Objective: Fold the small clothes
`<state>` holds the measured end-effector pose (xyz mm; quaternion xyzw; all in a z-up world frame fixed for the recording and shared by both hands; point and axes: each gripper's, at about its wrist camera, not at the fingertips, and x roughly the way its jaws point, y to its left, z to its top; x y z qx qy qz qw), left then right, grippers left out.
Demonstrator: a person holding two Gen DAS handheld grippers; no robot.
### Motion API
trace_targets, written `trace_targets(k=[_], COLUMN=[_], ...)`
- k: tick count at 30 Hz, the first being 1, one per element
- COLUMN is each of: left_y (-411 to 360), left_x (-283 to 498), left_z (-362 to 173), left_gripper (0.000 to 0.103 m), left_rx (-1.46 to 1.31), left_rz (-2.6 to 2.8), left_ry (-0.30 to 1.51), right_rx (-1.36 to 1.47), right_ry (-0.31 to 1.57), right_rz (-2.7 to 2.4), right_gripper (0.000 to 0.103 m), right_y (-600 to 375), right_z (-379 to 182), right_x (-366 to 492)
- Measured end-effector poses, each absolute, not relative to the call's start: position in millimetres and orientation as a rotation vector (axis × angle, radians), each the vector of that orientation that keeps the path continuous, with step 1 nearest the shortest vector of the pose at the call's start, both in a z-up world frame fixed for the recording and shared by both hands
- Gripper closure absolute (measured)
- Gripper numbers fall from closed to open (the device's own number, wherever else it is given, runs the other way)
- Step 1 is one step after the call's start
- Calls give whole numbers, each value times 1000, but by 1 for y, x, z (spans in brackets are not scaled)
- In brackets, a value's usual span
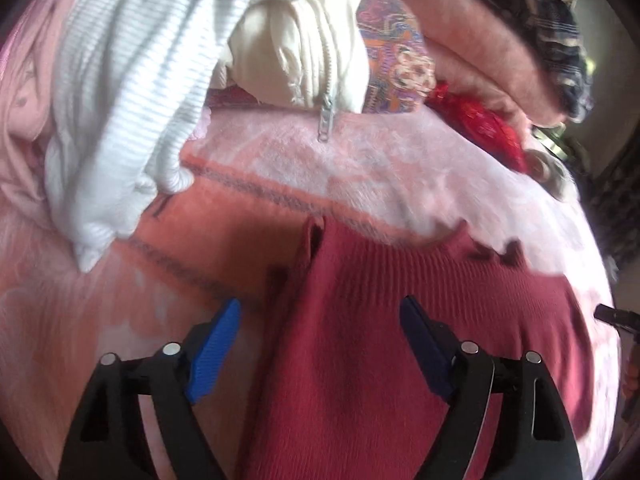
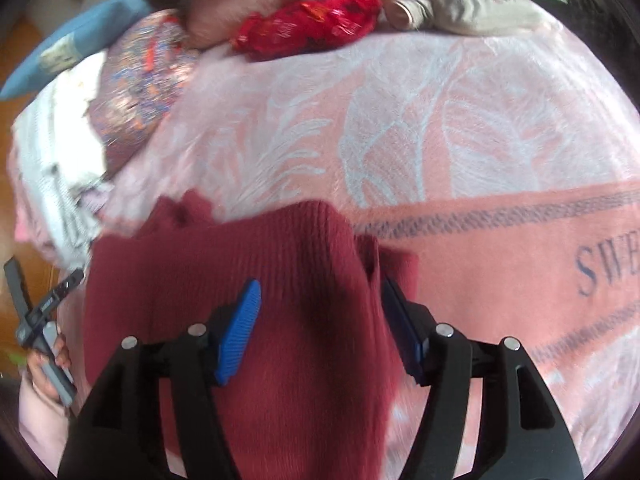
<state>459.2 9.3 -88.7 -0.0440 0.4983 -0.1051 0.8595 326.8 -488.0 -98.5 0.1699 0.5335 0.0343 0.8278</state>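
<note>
- Left gripper: black fingers with blue pads spread wide, pinching nothing; they hover over the dark red ribbed garment, one pad above its left edge, the other above its middle.
- Right gripper: fingers likewise spread, pads clear of the cloth; the same dark red ribbed garment runs between and beneath them, its right edge near the right-hand pad.
- Dark red ribbed garment: lies spread on a pink blanket with a pale leaf pattern, a dark stitched stripe and the letters "SWE"; in the right wrist view its far edge sits just short of the leaf pattern.
- Left hand: seen at the left edge of the right wrist view, wrapped around a grey handle, beside the garment.
- White ribbed garment and cream zippered garment: piled beyond the dark red one, the zipper pull hanging onto the blanket.
- Farther back: a multicoloured patterned cloth, a crumpled bright red cloth, a folded pink blanket, a blue item and a grey-beige garment.
</note>
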Motion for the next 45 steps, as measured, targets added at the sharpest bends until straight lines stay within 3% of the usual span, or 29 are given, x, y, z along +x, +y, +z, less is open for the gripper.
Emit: trace_targets(k=[7,14,16,19,21,29,38,45], left_y=[55,48,44,38,36,41,43,42], left_x=[361,325,323,323,324,325,322,319], left_z=[-101,-130,-142,-146,-146,-146,-152,-152], left_gripper=[19,22,32,32,32,34,32,32], left_rx=[-71,-134,-159,-139,-124,-122,-114,-110], left_rz=[-221,-240,-241,-222,-223,-251,-281,-275], left_ry=[1089,1151,1190,1198,1205,1232,1209,1192], right_rx=[328,388,423,454,443,336,363,418], right_ry=[1206,1237,1248,1258,1247,1227,1299,1249], right_rz=[158,191,206,238,249,253,211,198], right_gripper=[39,46,60,85,92,95,96,97], right_y=[-482,-480,-482,-482,-481,-475,-482,-484], right_z=[-114,-146,-153,-158,-154,-119,-162,-176], right_x=[218,195,193,192,189,180,177,169])
